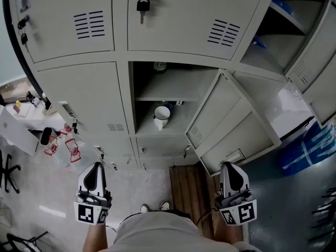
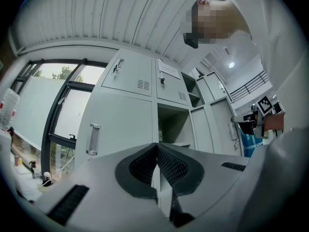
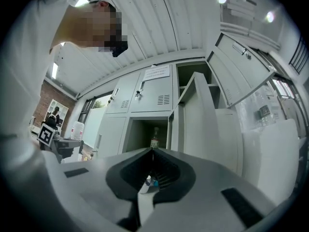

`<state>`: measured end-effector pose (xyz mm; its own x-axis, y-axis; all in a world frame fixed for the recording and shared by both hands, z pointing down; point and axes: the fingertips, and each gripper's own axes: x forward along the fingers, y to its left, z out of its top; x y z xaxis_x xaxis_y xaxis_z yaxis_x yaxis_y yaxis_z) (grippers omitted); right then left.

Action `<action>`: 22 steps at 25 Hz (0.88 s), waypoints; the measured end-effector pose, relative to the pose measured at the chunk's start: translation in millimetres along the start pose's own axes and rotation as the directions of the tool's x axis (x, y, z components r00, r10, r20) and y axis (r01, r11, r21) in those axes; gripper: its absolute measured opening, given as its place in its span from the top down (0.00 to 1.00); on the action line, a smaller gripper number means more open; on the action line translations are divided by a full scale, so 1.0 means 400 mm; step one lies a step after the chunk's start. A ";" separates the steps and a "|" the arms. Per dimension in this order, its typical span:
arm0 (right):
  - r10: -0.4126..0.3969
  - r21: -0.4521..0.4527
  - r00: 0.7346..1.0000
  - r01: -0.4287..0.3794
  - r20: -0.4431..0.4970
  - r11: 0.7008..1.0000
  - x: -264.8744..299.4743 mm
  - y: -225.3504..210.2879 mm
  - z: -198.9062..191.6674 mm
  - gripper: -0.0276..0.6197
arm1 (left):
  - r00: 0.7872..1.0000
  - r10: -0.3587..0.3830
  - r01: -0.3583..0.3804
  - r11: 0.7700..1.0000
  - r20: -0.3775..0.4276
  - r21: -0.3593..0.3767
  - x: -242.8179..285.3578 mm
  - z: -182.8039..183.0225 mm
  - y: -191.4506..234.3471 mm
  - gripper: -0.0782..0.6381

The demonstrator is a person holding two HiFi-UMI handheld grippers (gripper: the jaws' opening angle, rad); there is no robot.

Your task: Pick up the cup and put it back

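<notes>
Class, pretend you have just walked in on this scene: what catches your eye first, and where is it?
The white cup stands out most, on the lower shelf of the open locker in the middle of the grey locker wall, its door swung out to the right. Low in the head view, the left gripper and right gripper hang side by side, both shut and empty, well short of the cup.
</notes>
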<state>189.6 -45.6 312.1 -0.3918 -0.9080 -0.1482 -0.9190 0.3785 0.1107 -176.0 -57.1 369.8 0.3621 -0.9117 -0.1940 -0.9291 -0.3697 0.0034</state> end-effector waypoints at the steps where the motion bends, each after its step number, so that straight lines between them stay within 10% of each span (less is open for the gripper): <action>1: 0.003 0.003 1.000 -0.003 -0.002 1.000 0.004 0.001 -0.005 0.93 | 1.000 0.003 -0.003 1.000 -0.007 0.001 -0.001 -0.005 0.000 0.86; 22: 0.045 0.027 0.999 -0.044 -0.009 0.999 0.061 0.018 -0.036 0.93 | 0.999 0.036 -0.036 0.999 -0.034 0.002 -0.022 -0.033 0.005 0.86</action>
<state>174.3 -67.5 323.6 -0.4320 -0.8919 -0.1338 -0.9015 0.4231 0.0906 -180.2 -52.2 384.3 0.3302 -0.9302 -0.1605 -0.9418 -0.3359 0.0089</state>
